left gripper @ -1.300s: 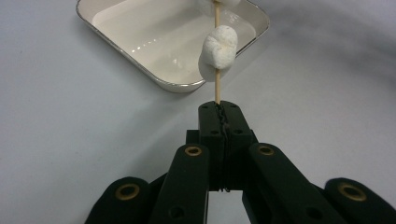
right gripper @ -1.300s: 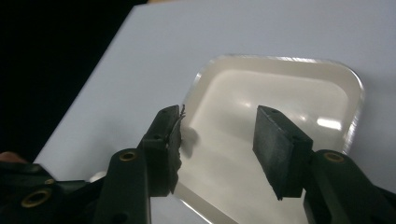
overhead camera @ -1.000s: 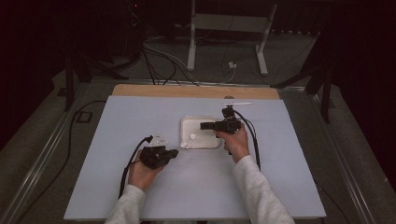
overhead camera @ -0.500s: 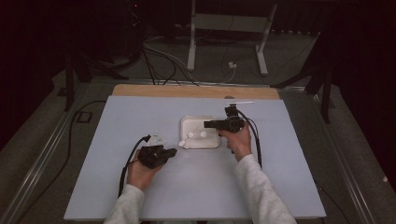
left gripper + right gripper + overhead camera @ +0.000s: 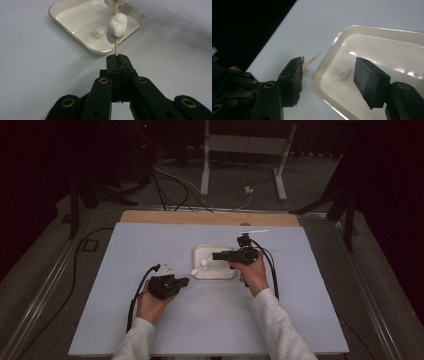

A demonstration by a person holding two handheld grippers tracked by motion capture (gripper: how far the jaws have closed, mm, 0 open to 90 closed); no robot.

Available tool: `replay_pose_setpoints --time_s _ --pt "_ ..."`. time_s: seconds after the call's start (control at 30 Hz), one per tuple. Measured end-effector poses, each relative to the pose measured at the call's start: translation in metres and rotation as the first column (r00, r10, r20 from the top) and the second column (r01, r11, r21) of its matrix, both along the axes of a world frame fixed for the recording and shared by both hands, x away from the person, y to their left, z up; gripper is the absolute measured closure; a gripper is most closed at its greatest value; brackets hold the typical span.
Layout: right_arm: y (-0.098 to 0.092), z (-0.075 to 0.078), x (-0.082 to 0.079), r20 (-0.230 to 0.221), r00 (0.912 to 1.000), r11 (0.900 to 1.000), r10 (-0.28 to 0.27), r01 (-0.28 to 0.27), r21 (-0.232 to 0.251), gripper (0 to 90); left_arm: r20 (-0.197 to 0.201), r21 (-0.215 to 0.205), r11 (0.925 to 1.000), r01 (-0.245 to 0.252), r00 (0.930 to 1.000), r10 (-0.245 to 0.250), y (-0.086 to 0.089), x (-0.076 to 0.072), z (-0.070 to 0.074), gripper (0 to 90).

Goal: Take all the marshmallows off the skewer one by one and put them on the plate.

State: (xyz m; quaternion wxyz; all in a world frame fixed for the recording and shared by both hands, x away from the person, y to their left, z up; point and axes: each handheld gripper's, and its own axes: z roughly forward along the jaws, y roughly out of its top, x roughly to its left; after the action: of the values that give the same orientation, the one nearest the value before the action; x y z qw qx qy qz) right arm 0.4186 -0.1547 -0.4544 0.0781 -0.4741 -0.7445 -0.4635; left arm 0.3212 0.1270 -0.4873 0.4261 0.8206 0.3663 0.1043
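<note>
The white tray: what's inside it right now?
In the white tray lies one loose marshmallow. A skewered marshmallow, on the skewer held by the left gripper, covers part of the tray's floor.

A pale blue table top (image 5: 210, 320), wooden strip (image 5: 200, 218) at its far edge, cables (image 5: 170, 185) on the floor beyond

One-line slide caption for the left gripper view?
Left gripper clamps a wooden skewer threaded with marshmallows above a white dish.

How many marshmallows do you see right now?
3: two threaded on the skewer, one low, one at the frame's top; one lying in the tray. Others may be hidden.
</note>
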Motion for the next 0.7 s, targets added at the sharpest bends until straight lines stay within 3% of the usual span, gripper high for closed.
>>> replay_pose_setpoints --time_s 0.33,0.57,0.7 --pt "0.014 0.006 -0.01 -0.011 0.9961 0.992 0.088 -0.086 0.09 35.7 0.025 -0.059 0.9982 0.002 0.9997 0.0 -0.003 -0.002 0.006 90.0" --pt "0.023 0.002 -0.013 -0.035 0.991 0.983 0.129 -0.123 0.134 47.1 0.049 -0.103 0.9946 0.01 0.9988 -0.005 -0.006 -0.005 0.011 90.0" --pt "0.026 0.0 -0.013 -0.061 0.9898 0.98 0.129 -0.118 0.162 56.9 0.055 -0.12 0.9928 0.009 0.9985 -0.002 -0.006 -0.005 0.012 90.0"
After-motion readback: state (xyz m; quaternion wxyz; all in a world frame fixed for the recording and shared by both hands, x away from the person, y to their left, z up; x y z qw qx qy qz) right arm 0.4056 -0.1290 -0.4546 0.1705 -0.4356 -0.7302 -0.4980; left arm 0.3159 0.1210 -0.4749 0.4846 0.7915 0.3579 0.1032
